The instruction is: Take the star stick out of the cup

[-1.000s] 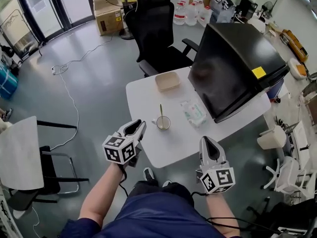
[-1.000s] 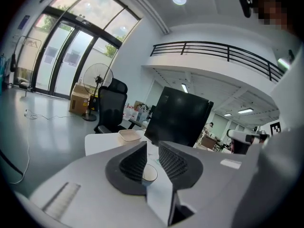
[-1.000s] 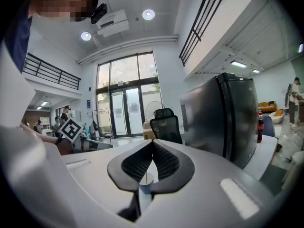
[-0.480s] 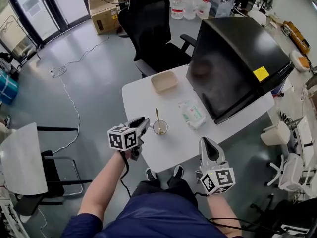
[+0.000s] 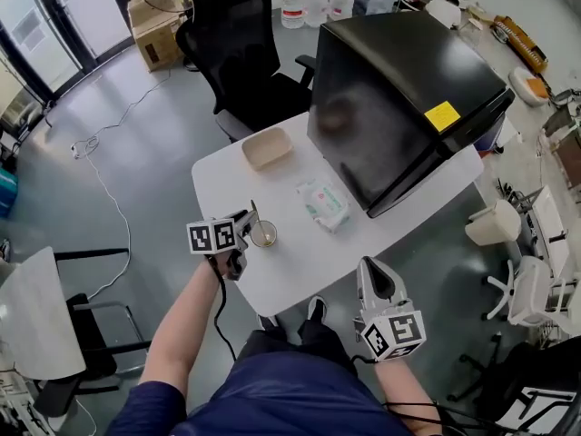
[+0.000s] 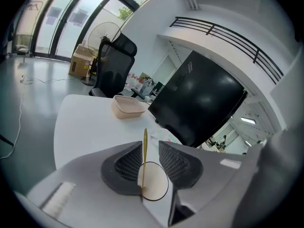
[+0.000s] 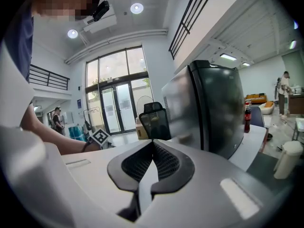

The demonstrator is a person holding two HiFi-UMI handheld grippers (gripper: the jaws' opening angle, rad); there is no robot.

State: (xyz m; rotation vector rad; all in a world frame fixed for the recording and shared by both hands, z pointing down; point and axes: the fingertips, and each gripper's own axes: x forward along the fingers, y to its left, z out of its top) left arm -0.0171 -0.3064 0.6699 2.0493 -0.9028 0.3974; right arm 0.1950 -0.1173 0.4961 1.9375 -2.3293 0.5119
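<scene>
A small clear cup stands on the white table near its left edge, with a thin gold stick leaning up out of it. My left gripper is right beside the cup on its left. In the left gripper view the cup's rim lies low between the jaws and the stick rises in the narrow gap; the left gripper is open, its pads apart. The star end is not discernible. My right gripper hangs off the table's near edge, shut and empty, its tips touching.
A beige tray sits at the table's far left. A pack of wipes lies mid-table. A big black box covers the right half. A black office chair stands behind the table, and a cable trails across the floor.
My left gripper has moved forward and right until the cup sits between its jaws. The right gripper has stayed near the table's front edge. The head view has shifted.
</scene>
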